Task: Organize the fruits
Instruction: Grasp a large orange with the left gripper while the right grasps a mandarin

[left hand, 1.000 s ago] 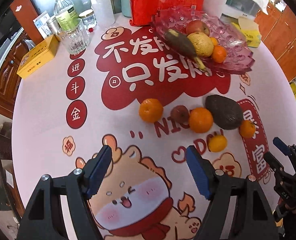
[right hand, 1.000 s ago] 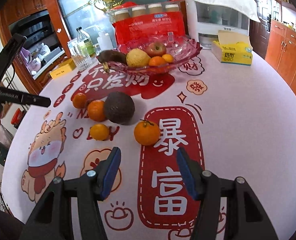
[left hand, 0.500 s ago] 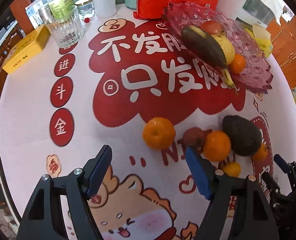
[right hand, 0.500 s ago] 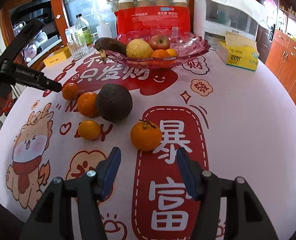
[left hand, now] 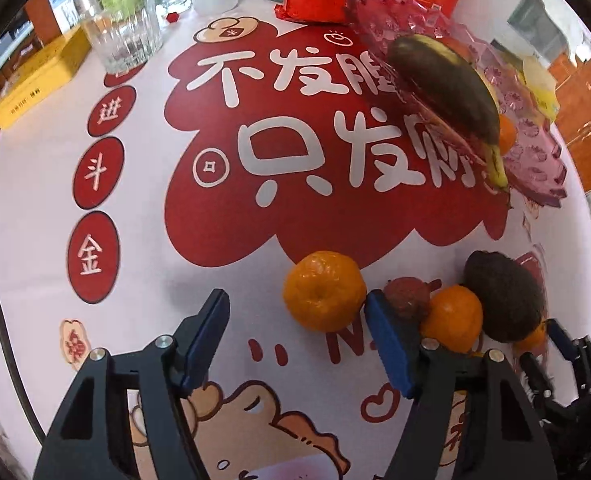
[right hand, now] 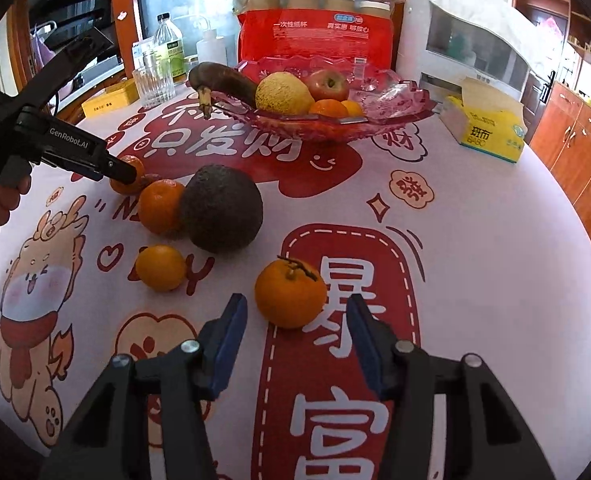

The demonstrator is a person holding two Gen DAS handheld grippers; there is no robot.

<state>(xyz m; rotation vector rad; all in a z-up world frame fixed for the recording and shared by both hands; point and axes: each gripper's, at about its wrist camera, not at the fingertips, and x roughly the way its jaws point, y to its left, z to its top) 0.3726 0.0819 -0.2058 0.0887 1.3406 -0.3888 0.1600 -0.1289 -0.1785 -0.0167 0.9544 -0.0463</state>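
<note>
**Both grippers close in on tangerines, nothing grasped yet**

The left gripper (left hand: 297, 338) points steeply down at the printed tablecloth (left hand: 35, 208). Its jaws have just been narrowing, but they stand apart and grip nothing: the large tangerine (left hand: 324, 290) lies just beyond the tips, nearer the right finger, with bare cloth between the pads. Just past that finger sit a small reddish-brown fruit (left hand: 407, 297), a second tangerine (left hand: 453, 317) and a dark avocado (left hand: 503, 295), crowded together and touching.

The right gripper (right hand: 296, 330) also has its jaws released, though they too have just been drawing closer. A stemmed tangerine (right hand: 290, 294) rests on the cloth just ahead of the gap between the tips; the blue pads flank it without pressing on it. A smaller tangerine (right hand: 160, 267) lies to the left, near the avocado.

Farther back stands the pink glass fruit bowl (right hand: 391, 114), which holds a blackened banana (right hand: 223, 80), a yellow pear (right hand: 283, 93), a red apple (right hand: 327, 84) and small oranges. A yellow tissue box (right hand: 487, 128) sits to its right, a drinking glass (left hand: 121, 36) to its left
</note>
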